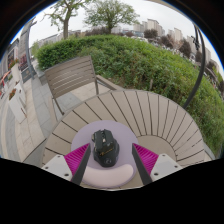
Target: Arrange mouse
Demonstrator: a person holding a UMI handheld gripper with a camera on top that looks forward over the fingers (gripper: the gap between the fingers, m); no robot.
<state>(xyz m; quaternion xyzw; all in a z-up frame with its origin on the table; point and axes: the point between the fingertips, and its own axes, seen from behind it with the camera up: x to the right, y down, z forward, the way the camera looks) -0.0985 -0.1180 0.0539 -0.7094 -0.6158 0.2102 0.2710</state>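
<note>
A black computer mouse lies on a light lilac mouse pad with a raised wrist rest at its near edge. The pad rests on a round wooden slatted table. My gripper is just above the pad, its two fingers with magenta pads standing either side of the mouse. There is a gap between each finger and the mouse, so the gripper is open and the mouse rests on the pad on its own.
A wooden slatted chair stands beyond the table to the left. A green hedge runs behind the table. A paved walkway lies to the left, with trees and buildings far off.
</note>
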